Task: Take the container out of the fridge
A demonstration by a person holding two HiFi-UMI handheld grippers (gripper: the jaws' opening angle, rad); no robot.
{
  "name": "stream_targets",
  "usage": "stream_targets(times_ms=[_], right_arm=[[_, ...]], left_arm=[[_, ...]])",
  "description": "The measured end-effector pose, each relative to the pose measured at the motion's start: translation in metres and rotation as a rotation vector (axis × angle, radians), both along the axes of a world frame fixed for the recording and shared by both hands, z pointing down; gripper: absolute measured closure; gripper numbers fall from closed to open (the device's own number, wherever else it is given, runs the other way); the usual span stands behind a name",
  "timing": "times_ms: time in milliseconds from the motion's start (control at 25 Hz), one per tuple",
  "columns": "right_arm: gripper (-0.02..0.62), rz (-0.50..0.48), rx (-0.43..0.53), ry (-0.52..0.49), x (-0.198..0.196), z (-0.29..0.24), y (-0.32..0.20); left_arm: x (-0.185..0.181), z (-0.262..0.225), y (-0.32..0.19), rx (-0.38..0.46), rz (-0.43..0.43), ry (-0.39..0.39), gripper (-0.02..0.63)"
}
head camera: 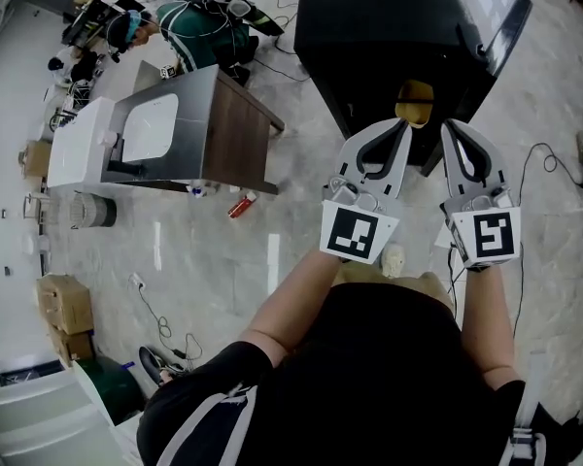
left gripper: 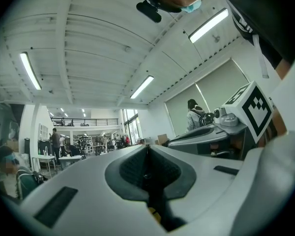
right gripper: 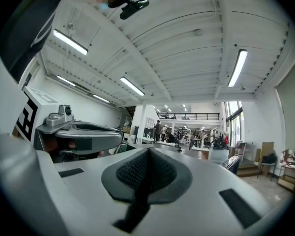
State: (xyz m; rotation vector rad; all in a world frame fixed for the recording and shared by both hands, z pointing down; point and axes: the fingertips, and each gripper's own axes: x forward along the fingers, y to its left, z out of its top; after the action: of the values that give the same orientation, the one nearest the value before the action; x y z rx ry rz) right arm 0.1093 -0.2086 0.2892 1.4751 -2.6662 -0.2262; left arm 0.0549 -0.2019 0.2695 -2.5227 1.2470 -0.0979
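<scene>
Okay, left tool (head camera: 401, 127) and right tool (head camera: 450, 129) are both clenched, empty, side by side. The container isn't visible, presumably inside the black fridge (head camera: 389, 27) at 12 o'clock. Weight unknown; probably rigid and light, so grab a side wall or rim.

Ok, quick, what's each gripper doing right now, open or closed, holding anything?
Left gripper: closed, jaws together, holding nothing.
Right gripper: closed, jaws together, holding nothing.
</scene>
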Motion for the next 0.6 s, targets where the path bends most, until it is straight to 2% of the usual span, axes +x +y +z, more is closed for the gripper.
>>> stream_targets(times_ms=[200, 400, 480, 600], right_arm=[[0.56, 0.012, 0.042, -0.039, -0.029, -0.018, -0.027], [0.56, 0.113, -0.016, 0.033, -0.039, -0.007, -0.06], [0.56, 0.121, -0.004, 0.018, -0.047, -0.007, -0.071], [0.558, 0.128, -0.013, 0.082, -0.058, 0.004, -0.084]], left_arm=[[-0.016, 0.002, -0.028, -0.009, 0.046, -0.015, 0.581], [-0.042, 0.007, -0.062, -0.035, 0.055, -0.022, 0.581], [-0.052, 0.009, -0.073, -0.04, 0.052, -0.017, 0.581], [-0.065, 0.011, -0.087, -0.033, 0.053, -0.002, 0.581]])
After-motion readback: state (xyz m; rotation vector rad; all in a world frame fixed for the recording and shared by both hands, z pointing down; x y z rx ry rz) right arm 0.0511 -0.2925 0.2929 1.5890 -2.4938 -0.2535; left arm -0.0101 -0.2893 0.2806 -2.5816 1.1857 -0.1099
